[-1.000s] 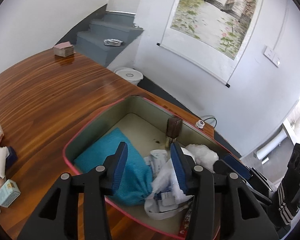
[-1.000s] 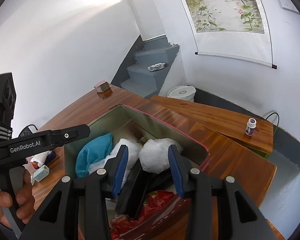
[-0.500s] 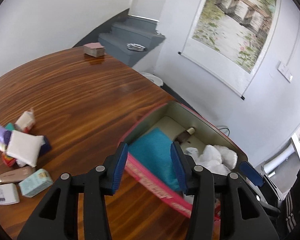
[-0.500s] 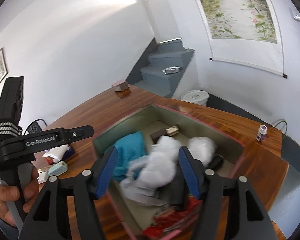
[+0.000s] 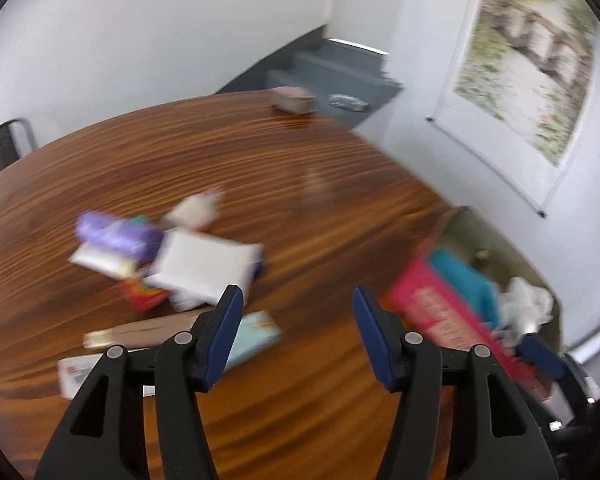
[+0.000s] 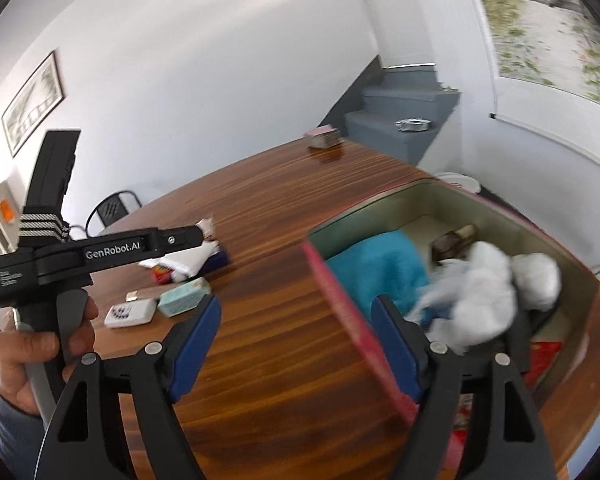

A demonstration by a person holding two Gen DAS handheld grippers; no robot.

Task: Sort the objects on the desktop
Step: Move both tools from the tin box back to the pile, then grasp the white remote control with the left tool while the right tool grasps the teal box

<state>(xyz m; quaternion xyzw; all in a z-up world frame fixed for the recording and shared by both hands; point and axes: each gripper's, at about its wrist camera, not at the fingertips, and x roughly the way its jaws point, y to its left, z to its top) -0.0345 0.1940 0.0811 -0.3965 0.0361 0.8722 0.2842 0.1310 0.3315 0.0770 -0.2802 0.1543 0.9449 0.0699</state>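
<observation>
My left gripper (image 5: 298,338) is open and empty, above the wooden table (image 5: 180,160) between a pile of small items and the box. The pile holds a white pack (image 5: 204,264), a purple pack (image 5: 116,236), a teal carton (image 5: 256,334) and a tan tube (image 5: 140,332). The pink-walled box (image 5: 428,308) is at the right, holding a teal cloth (image 5: 460,280) and white wads (image 5: 526,306). My right gripper (image 6: 296,338) is open and empty, over the box's near wall (image 6: 340,300); the cloth (image 6: 376,268) and wads (image 6: 484,300) lie inside. The left gripper's body (image 6: 100,252) shows at the left.
A small pink-topped box (image 5: 292,100) stands at the table's far edge. A white remote-like item (image 6: 130,314) lies by the teal carton (image 6: 184,298). Grey stairs (image 6: 404,116) and a metal chair (image 6: 112,210) are beyond the table. The view is blurred by motion.
Both grippers have pulled back and swung left away from the box. Both now stand wider open. The left one now faces the pile of items.
</observation>
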